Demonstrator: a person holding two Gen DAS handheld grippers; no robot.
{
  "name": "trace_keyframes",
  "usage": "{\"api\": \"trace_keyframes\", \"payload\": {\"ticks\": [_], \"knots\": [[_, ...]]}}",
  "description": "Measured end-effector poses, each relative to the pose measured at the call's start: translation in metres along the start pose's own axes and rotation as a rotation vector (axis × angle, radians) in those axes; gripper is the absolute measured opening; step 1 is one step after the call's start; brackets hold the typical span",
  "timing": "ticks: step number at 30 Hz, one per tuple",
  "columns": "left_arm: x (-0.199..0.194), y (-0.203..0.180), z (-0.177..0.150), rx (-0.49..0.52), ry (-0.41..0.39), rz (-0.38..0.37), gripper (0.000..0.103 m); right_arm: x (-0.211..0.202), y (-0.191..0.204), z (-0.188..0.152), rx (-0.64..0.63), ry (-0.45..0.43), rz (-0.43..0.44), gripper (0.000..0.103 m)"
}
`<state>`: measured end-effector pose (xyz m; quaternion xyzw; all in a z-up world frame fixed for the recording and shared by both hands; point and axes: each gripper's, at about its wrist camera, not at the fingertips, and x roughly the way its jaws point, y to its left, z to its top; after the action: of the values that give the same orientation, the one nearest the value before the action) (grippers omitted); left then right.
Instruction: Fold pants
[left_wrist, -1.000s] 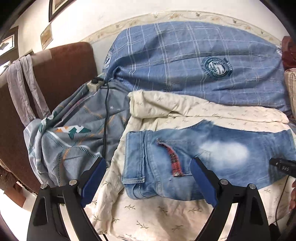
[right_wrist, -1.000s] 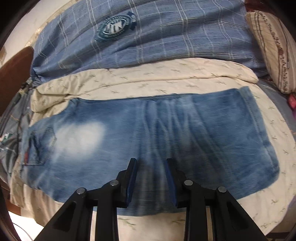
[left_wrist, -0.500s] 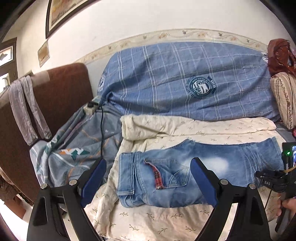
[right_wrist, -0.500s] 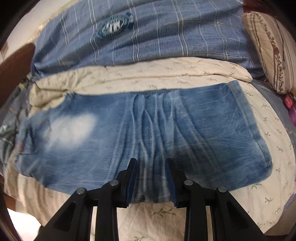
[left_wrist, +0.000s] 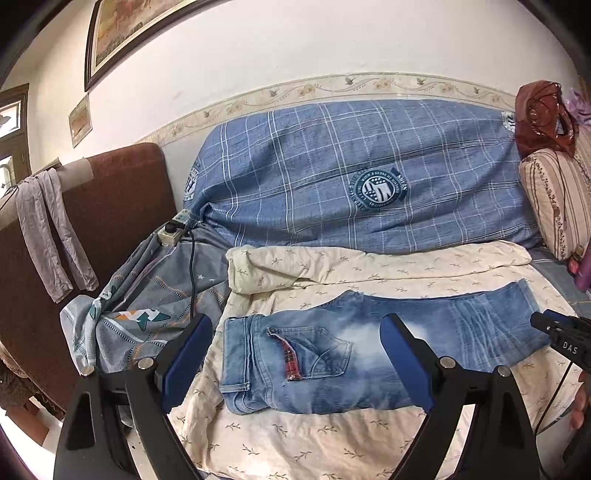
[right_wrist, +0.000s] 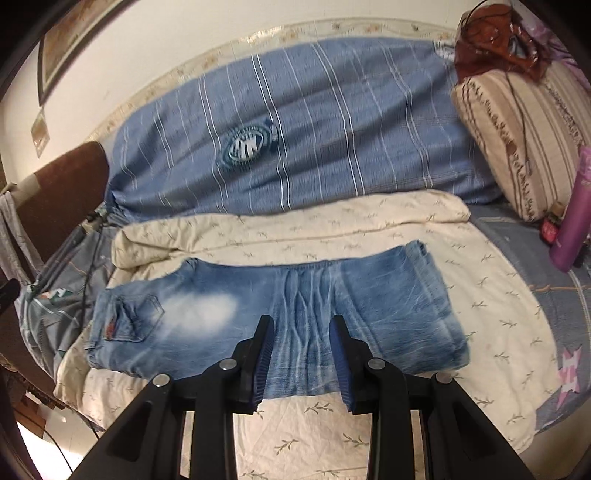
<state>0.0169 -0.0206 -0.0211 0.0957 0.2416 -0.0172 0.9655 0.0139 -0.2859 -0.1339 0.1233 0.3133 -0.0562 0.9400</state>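
Observation:
Faded blue jeans lie flat, folded lengthwise, on a cream leaf-print sheet, waistband at the left and leg ends at the right. They also show in the right wrist view. My left gripper is open wide and empty, hovering before the waistband and back pocket. My right gripper is open and empty, its blue pads on either side of the creased middle of the near edge, holding nothing. The right gripper's black tip shows in the left wrist view.
A blue plaid cover lies against the wall behind. A grey patterned cloth with a power strip and cable lies at the left by a brown headboard. A striped pillow and purple bottle are at the right.
Both grippers have pulled back from the jeans, so more of the bed and wall shows. The jeans lie still. The right gripper's jaws stand a little wider apart.

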Motion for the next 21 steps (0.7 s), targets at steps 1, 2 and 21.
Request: {"api": "trace_keyframes", "payload": {"ticks": [1, 2, 21], "knots": [[-0.002, -0.001, 0.001, 0.0, -0.003, -0.002, 0.092, -0.003, 0.0, 0.0, 0.0, -0.007, 0.003, 0.034], [-0.005, -0.002, 0.001, 0.0, -0.008, -0.005, 0.092, -0.008, 0.0, 0.001, 0.0, -0.015, 0.005, 0.034], [-0.019, -0.013, -0.003, 0.025, -0.036, -0.018, 0.092, -0.016, -0.022, -0.013, 0.05, -0.011, -0.014, 0.034]]}}
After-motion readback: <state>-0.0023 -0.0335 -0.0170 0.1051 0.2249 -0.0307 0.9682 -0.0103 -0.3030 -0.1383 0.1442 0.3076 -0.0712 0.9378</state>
